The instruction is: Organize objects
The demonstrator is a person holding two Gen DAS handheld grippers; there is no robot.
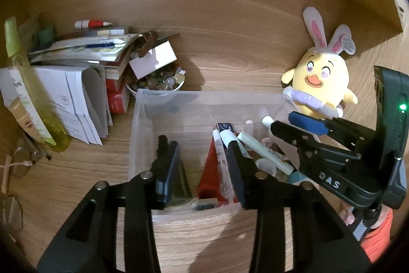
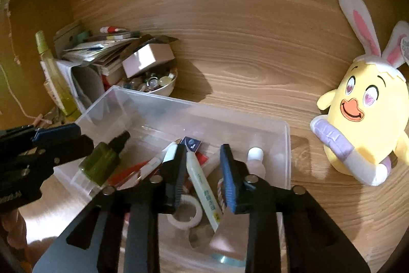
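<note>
In the left wrist view the left gripper (image 1: 202,168) hangs over the near end of the clear plastic bin (image 1: 143,104), its jaws partly apart with nothing pressed between them; a dark green bottle (image 1: 182,186) sits just inside the left finger and could be knocked over if the tool drops further. The right gripper (image 1: 288,123) reaches in from the right above a pale green tube (image 1: 265,154), and the two tools are near enough to collide inside the bin. In the right wrist view the right gripper (image 2: 202,170) has its jaws partly spread around the pale green tube (image 2: 204,191) without pressing on it; the tube lies tilted across a tape roll (image 2: 185,215), so a closing grip may slide off it. A bowl of beads (image 2: 163,88) touches the bin's far wall, and a shove of the bin could spill it
</note>
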